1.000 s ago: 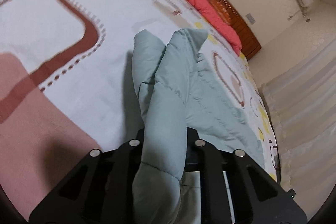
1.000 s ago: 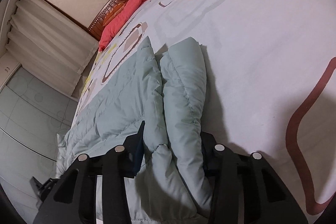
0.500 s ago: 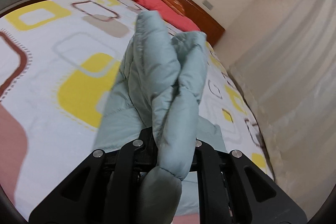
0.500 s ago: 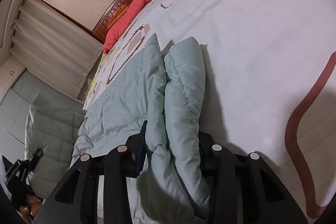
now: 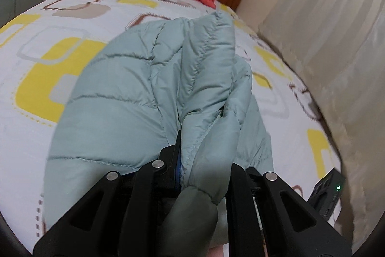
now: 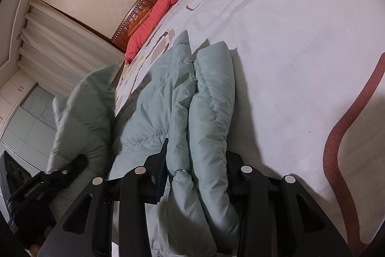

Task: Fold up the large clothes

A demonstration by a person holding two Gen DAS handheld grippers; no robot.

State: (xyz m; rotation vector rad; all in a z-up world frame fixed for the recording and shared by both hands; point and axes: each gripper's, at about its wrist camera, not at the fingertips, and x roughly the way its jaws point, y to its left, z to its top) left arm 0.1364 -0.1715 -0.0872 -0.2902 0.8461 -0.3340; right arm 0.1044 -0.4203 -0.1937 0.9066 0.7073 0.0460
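Mid-fold: left gripper (image 5: 202, 148) and right gripper (image 6: 195, 160) both pinching puffer jacket (image 6: 168, 93) bunched betw. jaws; next, prob. laying lifted half flat.

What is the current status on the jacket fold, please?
Left gripper shut on puffer jacket, fold lifted over the bed. Right gripper shut on jacket edge lying on the bedspread. Nothing in the way.

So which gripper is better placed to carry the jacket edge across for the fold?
Left. The left gripper holds its part of the puffer jacket lifted above the bed; the right gripper's part lies flat.
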